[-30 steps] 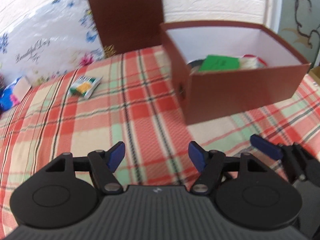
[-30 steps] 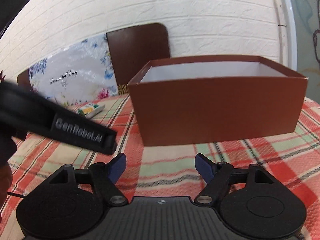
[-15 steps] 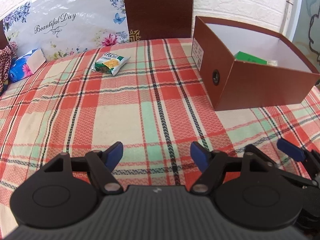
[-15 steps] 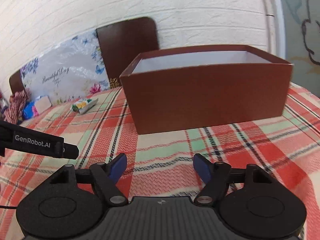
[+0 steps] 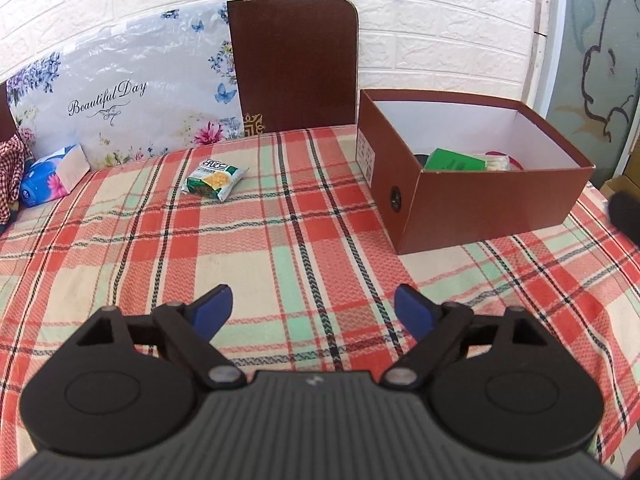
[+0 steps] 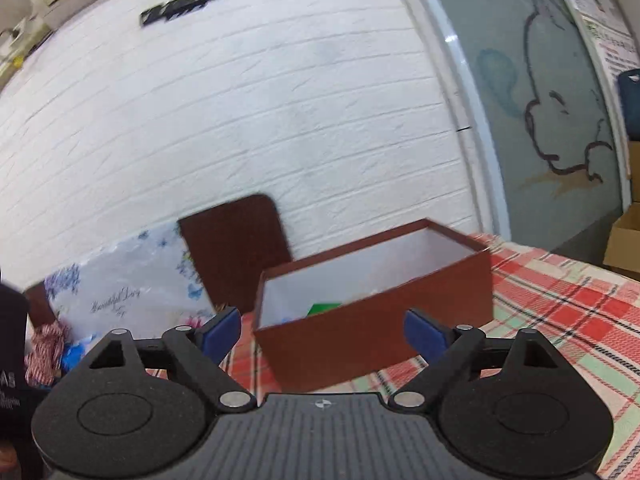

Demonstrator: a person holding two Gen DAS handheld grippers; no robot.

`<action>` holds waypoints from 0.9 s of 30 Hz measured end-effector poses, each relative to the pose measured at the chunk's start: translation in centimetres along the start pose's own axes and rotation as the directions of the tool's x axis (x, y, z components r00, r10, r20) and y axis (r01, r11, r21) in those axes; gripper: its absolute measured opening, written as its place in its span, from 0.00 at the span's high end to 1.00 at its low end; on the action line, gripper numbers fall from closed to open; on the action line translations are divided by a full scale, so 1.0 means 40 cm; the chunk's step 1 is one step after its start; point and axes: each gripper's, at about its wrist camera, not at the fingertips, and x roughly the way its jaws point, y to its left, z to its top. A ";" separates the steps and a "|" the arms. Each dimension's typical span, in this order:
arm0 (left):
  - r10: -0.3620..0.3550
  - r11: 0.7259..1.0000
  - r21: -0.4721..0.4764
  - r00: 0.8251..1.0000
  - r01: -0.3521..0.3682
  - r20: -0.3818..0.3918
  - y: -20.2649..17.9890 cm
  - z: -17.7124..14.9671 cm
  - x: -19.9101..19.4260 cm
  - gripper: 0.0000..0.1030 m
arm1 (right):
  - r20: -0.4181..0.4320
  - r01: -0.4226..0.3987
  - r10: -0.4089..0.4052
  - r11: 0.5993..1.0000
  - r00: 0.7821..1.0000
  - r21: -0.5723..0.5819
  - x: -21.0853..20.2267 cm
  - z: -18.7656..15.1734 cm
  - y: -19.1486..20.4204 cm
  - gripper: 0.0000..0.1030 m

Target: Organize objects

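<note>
Blue-padded and empty, your left gripper point(image 5: 314, 307) and right gripper point(image 6: 324, 332) have just spread wide; beyond, the green-and-yellow foil snack packet point(image 5: 214, 173) waits on the plaid-clothed table point(image 5: 280, 240), well apart from the brown cardboard box point(image 5: 480, 200)

This looks like a lived-in room of a home, not a lab or workshop. The surface under the tongs is spread with a woven red, cream and green plaid cloth point(image 5: 280, 216), soft like a bedspread or table cover. Ahead, a white embossed brick-pattern wall point(image 5: 440, 20) backs a dark brown rounded board point(image 5: 296, 64) and a plastic-wrapped floral panel reading "Beautiful Day" point(image 5: 120, 108). Far left lie a blue tissue pack point(image 5: 52, 174) and a red checked fabric point(image 5: 10, 176). To the right stands a grey-green door with a hand-drawn cartoon outline point(image 6: 556, 120), cardboard cartons point(image 6: 624, 240) beside it.
</note>
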 end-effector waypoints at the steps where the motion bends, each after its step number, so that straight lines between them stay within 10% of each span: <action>1: -0.004 1.000 0.002 1.000 0.004 0.003 0.003 -0.002 -0.005 0.12 | -0.026 -0.005 0.005 1.000 1.000 -0.012 0.009 -0.008 0.011 0.12; 27: -0.061 0.998 0.020 0.998 0.060 0.017 0.037 -0.066 -0.045 0.07 | -0.062 0.013 -0.014 1.000 0.998 -0.028 -0.036 -0.043 0.087 0.11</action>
